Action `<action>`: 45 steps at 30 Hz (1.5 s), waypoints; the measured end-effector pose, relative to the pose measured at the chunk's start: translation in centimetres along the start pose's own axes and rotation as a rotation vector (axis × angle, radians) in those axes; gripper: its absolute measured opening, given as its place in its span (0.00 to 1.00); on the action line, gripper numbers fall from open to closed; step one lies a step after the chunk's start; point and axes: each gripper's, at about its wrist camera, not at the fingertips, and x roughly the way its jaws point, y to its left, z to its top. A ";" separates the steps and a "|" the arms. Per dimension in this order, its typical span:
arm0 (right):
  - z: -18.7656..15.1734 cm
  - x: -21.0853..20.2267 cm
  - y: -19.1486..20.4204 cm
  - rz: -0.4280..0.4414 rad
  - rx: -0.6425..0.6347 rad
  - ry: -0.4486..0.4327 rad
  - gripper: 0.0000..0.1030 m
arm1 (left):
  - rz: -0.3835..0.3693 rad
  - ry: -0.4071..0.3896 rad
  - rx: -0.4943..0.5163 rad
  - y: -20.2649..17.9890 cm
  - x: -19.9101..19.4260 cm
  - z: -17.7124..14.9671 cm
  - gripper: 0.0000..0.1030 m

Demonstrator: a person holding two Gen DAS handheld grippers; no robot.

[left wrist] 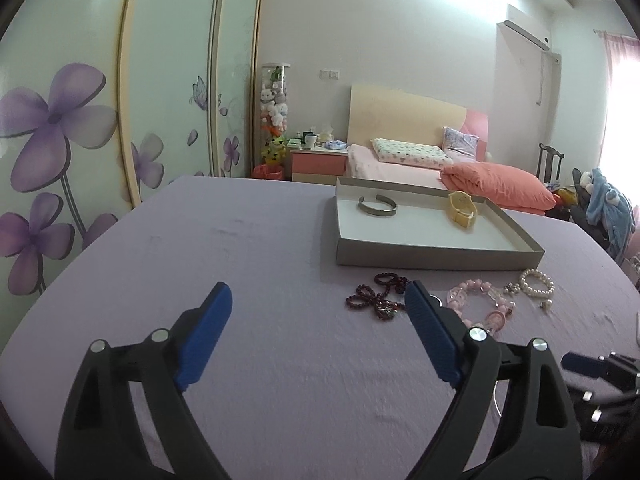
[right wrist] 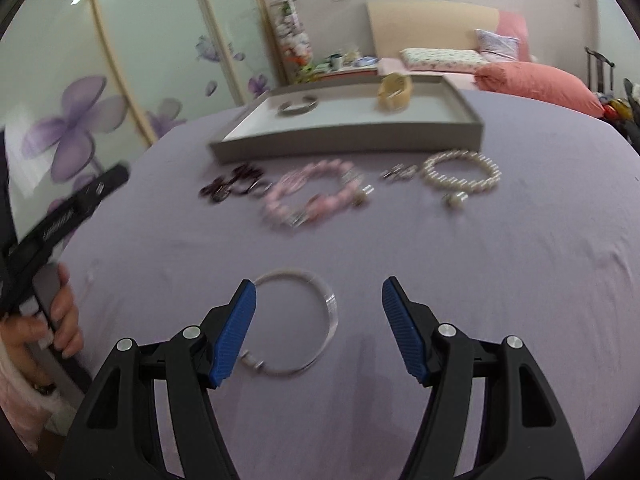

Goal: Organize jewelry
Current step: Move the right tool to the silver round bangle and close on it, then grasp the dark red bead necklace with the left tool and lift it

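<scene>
A grey tray (left wrist: 436, 257) (right wrist: 352, 143) on the purple cloth holds a silver cuff (left wrist: 377, 205) (right wrist: 298, 105) and a yellow watch (left wrist: 463, 207) (right wrist: 395, 92). In front of it lie a dark red bead bracelet (left wrist: 376, 296) (right wrist: 234, 187), a pink bead bracelet (left wrist: 482, 304) (right wrist: 316, 196) and a pearl bracelet (left wrist: 537, 283) (right wrist: 462, 174). A thin silver bangle (right wrist: 316, 300) lies just ahead of my right gripper (right wrist: 319, 296), which is open and empty above it. My left gripper (left wrist: 319, 298) is open and empty, left of the beads.
Small earrings (right wrist: 398, 172) lie between the pink and pearl bracelets. The left gripper's body and the hand holding it (right wrist: 60, 312) show at the right wrist view's left edge. A bed (left wrist: 460, 168), a nightstand (left wrist: 318, 160) and wardrobe doors (left wrist: 100, 120) stand behind.
</scene>
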 end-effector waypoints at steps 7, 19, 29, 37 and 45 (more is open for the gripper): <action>-1.6 0.9 1.9 -0.043 -0.026 0.039 0.73 | 0.005 0.003 0.009 -0.1 0.2 0.2 0.84; -2.3 1.2 3.5 -0.151 -0.090 0.060 0.73 | 0.005 0.027 -0.013 0.5 0.6 -0.2 0.84; -2.2 0.6 2.2 -0.177 -0.072 0.050 0.67 | 0.000 0.046 -0.005 -0.2 1.0 -0.5 0.84; -2.1 -0.6 -2.4 -0.293 0.054 0.041 0.67 | -0.003 0.044 0.003 -0.5 0.8 -0.6 0.84; -2.5 -2.2 -7.0 -0.390 0.158 0.010 0.67 | -0.003 0.047 0.013 -0.9 0.9 -0.6 0.84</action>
